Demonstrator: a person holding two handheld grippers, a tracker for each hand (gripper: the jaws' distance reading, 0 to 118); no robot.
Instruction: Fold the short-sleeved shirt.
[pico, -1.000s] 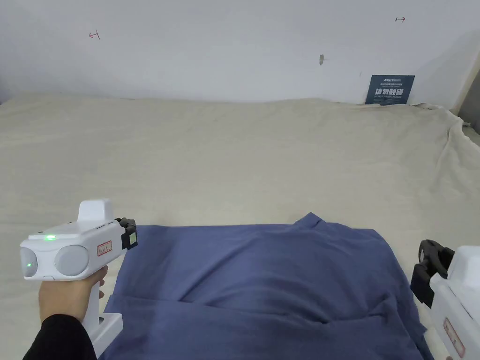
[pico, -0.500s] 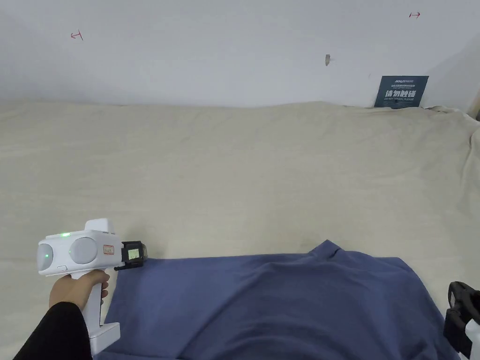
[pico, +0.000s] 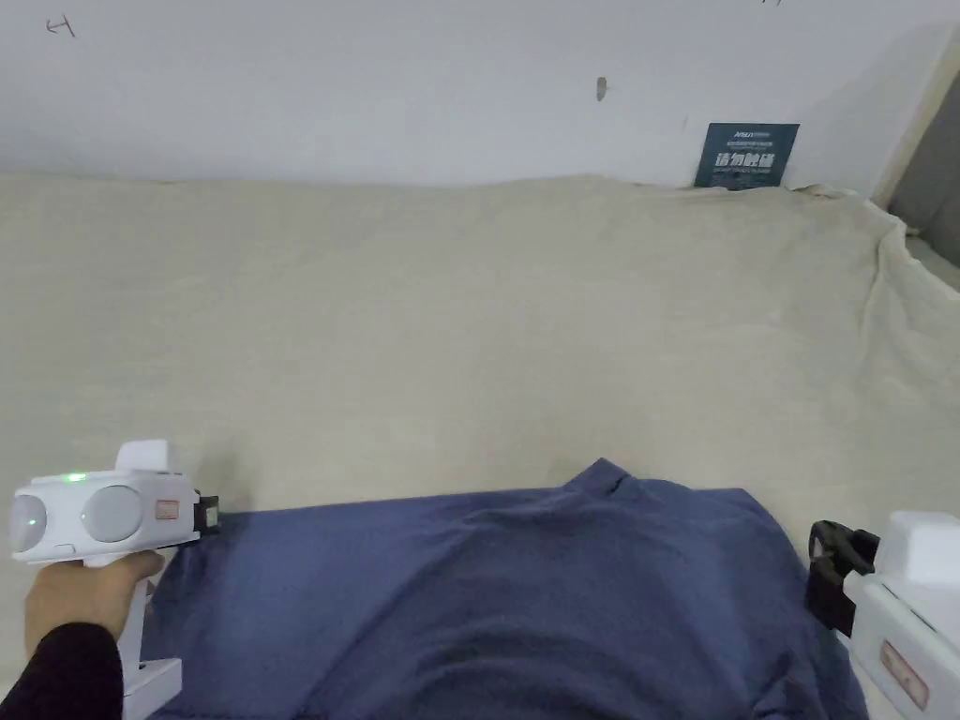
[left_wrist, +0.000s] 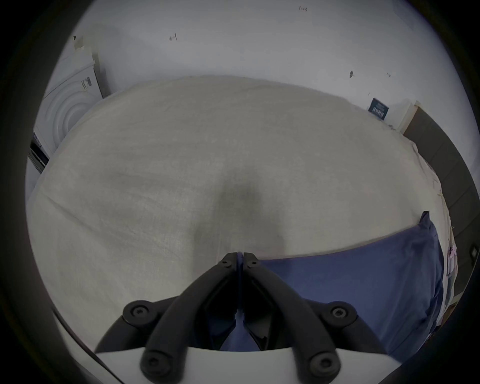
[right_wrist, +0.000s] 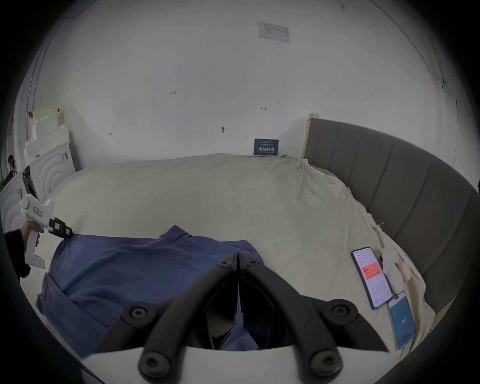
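While flat on bed | shirt (pico: 525, 600) corners pinched: left gripper (left_wrist: 240, 256) jaws, right gripper (right_wrist: 237, 256) jaws

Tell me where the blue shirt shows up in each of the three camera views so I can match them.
Head view: the blue shirt spreads across the bottom centre, on the beige bed sheet.
Left gripper view: it lies lower right, an edge pinched in the left hand-held gripper.
Right gripper view: it lies lower left, behind the right hand-held gripper.
Shared landmark: the dark blue sign at the wall, seen in all three.
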